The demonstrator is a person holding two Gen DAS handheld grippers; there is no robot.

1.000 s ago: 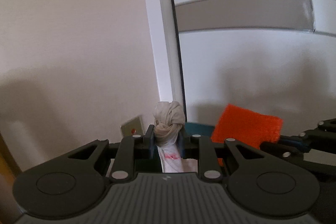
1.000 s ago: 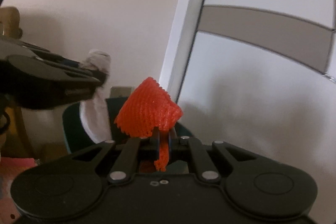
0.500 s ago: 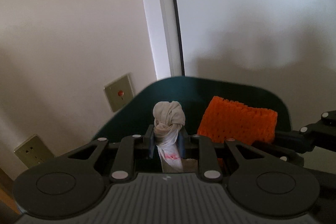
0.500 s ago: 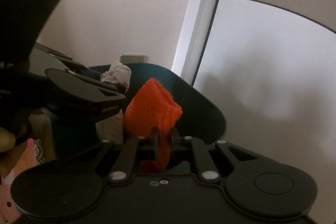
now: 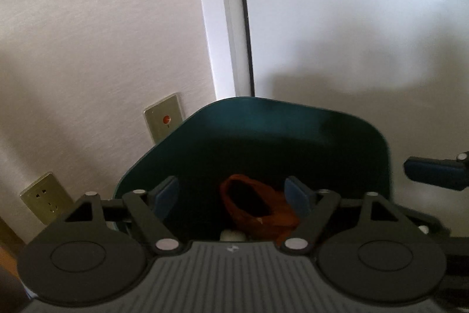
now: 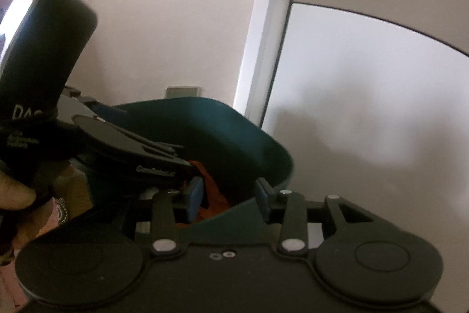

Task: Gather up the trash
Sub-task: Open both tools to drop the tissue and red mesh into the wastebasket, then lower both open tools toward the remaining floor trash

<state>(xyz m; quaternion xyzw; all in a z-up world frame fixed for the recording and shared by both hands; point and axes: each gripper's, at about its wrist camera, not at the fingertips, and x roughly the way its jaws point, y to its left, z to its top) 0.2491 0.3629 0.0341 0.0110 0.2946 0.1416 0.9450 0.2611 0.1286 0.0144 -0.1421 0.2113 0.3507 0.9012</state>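
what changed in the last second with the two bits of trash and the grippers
Both pieces were let go. The left gripper released the knotted white rag and its jaws are opening, nothing between them. The right gripper dropped the orange mesh, now lying inside the dark green bin; its jaws are opening too. Both views tipped down toward the bin. The wall sockets and door frame are unchanged.

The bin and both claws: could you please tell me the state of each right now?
Green bin: lidless, holding the orange mesh.
Orange mesh: released, lying crumpled inside the bin.
Left claw: opening, gripping nothing.
Right claw: opening, empty, over the bin's rim.
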